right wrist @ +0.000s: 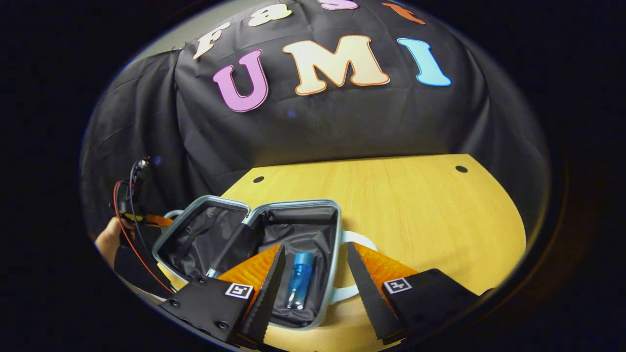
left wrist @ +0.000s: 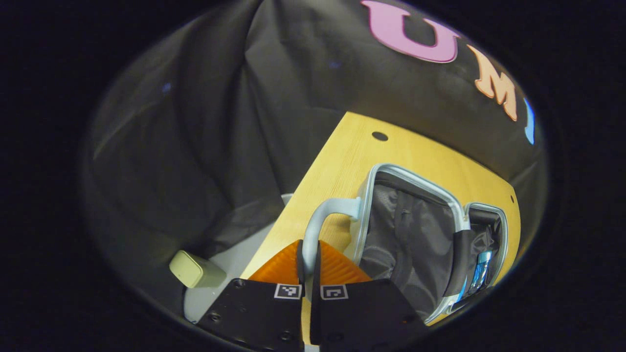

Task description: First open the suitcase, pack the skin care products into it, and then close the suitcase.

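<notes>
The small pale-blue suitcase [left wrist: 413, 177] lies open on the wooden table [left wrist: 342, 156], its grey lining showing. My left gripper [left wrist: 309, 248] is shut on the curved side handle [left wrist: 325, 211] of the nearer half. A blue skin care bottle [left wrist: 481, 270] lies in the farther half. In the right gripper view the same bottle [right wrist: 299, 279] rests in the suitcase [right wrist: 293, 203] half directly beneath my right gripper [right wrist: 315, 266], which hangs open just above it with nothing between its fingers. The left gripper [right wrist: 155, 220] and the hand [right wrist: 108, 240] holding it show at the far left.
A second pale handle [right wrist: 359, 240] loops out of the suitcase's right side on the table [right wrist: 415, 210]. Bare wood stretches to the right and behind. A pale green box [left wrist: 192, 269] sits on the floor beyond the table's left edge.
</notes>
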Demonstrator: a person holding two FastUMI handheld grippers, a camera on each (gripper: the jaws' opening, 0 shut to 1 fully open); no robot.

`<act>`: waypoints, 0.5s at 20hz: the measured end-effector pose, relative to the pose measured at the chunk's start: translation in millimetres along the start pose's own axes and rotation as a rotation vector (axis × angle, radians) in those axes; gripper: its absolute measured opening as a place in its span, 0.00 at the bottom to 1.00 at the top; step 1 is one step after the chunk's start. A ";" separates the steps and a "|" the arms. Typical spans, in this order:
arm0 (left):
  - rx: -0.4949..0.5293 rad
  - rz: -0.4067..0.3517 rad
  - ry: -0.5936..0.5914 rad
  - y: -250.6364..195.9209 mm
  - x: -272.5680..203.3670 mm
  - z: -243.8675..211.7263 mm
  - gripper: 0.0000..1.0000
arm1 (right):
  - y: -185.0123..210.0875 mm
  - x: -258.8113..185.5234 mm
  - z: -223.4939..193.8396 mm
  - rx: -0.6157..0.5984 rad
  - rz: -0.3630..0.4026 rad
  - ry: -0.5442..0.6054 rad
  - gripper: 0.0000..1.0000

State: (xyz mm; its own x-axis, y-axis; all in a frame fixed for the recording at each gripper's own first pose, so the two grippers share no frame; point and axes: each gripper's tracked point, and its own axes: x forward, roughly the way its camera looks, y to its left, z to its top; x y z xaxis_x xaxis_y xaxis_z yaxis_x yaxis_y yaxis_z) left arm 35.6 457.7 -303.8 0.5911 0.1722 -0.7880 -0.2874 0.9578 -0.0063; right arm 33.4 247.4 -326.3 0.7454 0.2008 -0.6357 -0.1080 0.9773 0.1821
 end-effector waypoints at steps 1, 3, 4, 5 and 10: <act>-0.003 0.004 -0.033 -8.8 -15.8 9.9 0.00 | -3.1 -5.5 -1.3 0.008 0.018 0.001 0.82; -0.002 0.003 -0.086 -21.0 -44.7 25.8 0.00 | -18.3 -13.8 4.2 -0.001 0.036 -0.013 0.81; -0.006 0.005 -0.096 -28.5 -58.2 29.5 0.00 | -26.8 -16.6 5.7 -0.015 0.043 -0.013 0.81; 0.000 -0.006 -0.117 -39.4 -69.7 36.4 0.00 | -33.1 -19.5 7.0 -0.025 0.048 -0.014 0.81; 0.057 -0.007 -0.182 -83.3 -111.0 49.8 0.00 | -58.4 -32.9 32.5 -0.018 0.070 -0.063 0.81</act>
State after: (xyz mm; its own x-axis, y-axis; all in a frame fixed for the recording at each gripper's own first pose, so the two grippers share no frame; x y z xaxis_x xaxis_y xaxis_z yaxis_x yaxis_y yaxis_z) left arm 31.5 370.2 -185.2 0.7210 0.1994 -0.6636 -0.2424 0.9698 0.0279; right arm 36.6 181.5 -291.6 0.7752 0.2647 -0.5735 -0.1729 0.9622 0.2103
